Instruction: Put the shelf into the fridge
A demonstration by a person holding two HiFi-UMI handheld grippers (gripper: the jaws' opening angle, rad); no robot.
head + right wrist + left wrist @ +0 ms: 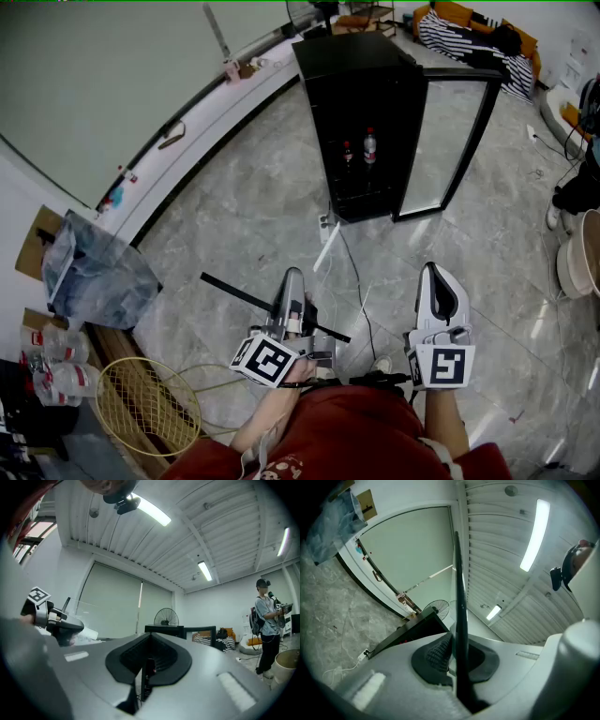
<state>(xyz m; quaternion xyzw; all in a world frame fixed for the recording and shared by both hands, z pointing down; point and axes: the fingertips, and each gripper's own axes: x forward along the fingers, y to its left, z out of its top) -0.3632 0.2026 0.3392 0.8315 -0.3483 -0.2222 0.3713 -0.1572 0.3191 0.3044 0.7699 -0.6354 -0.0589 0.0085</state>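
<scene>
left hand-held gripper (pixel 292 281) clamps one shelf (pixel 234 290); one fridge (pixel 361 84), two bottles (pixel 369 145) inside.

2 bottles (pixel 369 145) in fridge (pixel 375 94), shelf (pixel 234 290) before fridge, bag (pixel 94 272) at left

Left gripper (pixel 293 277) clamped, right gripper (pixel 434 273) apparently shut
</scene>
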